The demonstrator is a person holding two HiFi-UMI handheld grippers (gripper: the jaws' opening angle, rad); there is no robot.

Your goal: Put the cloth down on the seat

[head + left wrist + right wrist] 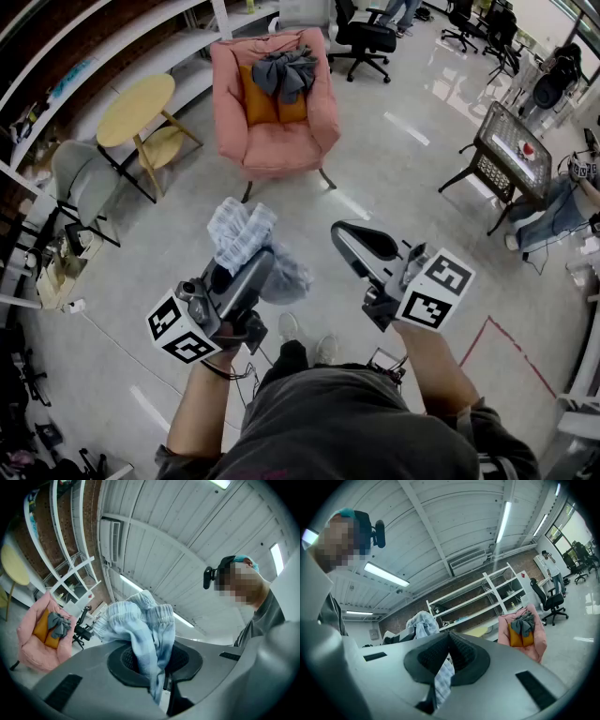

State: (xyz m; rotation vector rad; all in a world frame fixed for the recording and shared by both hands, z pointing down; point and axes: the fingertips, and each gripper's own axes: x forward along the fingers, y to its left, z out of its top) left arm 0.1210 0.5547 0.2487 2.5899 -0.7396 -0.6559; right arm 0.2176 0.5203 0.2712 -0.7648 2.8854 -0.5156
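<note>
- The left gripper (261,261) has its fingers closed on the light blue checked cloth (240,232). The cloth bunches up above them, over the floor (394,178) and well apart from the pink armchair (281,145).
- Only the left gripper view shows this grip close up. The cloth (140,620) is pinched between the two dark pads with a tail hanging below them, and the armchair (35,644) sits far off at the left edge.
- Only the head view shows the seat from above. An orange cushion (262,108) and a grey garment (286,73) rest against the armchair's back.
- In the head view the right gripper (345,234) is beside the left one and apart from the cloth, its fingers closed together.
- The right gripper view shows those fingers meeting at their tips. A strip of checked fabric shows in the slit lower down, and I cannot tell whether it lies behind them. The bunched cloth (421,622) shows to the left and the armchair (525,637) to the right.
</note>
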